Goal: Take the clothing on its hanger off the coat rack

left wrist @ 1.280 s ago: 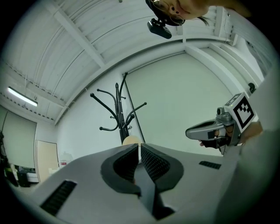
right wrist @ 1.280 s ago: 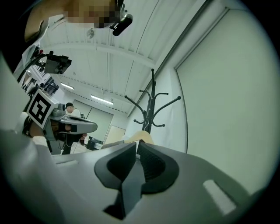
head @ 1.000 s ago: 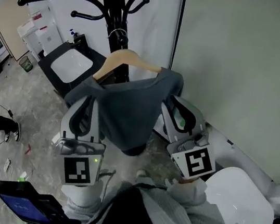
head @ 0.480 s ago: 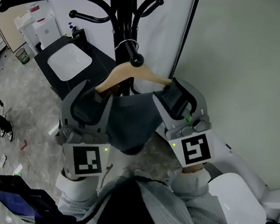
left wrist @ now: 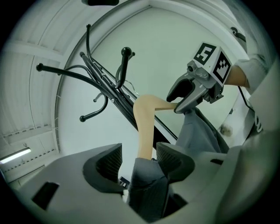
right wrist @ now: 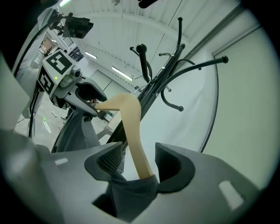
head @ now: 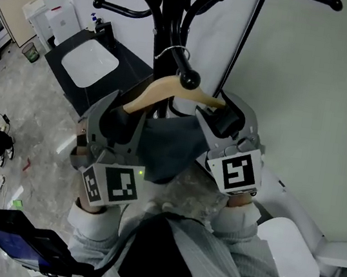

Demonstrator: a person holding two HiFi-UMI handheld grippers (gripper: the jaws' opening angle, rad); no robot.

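Observation:
A wooden hanger (head: 168,88) carries a dark grey garment (head: 169,144), and its wire hook sits over a peg of the black coat rack (head: 168,10). My left gripper (head: 120,110) is at the hanger's left shoulder. In the left gripper view its jaws (left wrist: 139,155) are opening, with the wood (left wrist: 144,122) and cloth (left wrist: 146,183) between them and a gap on the left side. My right gripper (head: 226,113) is at the right shoulder. Its jaws (right wrist: 139,159) are opening too, and the hanger arm (right wrist: 131,127) stands between them with space on both sides.
A wall rises close behind the rack. A white chair (head: 286,250) stands at the lower right. A black table with a white tray (head: 91,63) is at the left, a white cabinet (head: 46,13) beyond it. A dark tablet (head: 13,243) is at the lower left.
Both grippers have risen from beside the hanging garment to the hanger's two shoulders. Their jaws have gone from nearly shut to wide apart.

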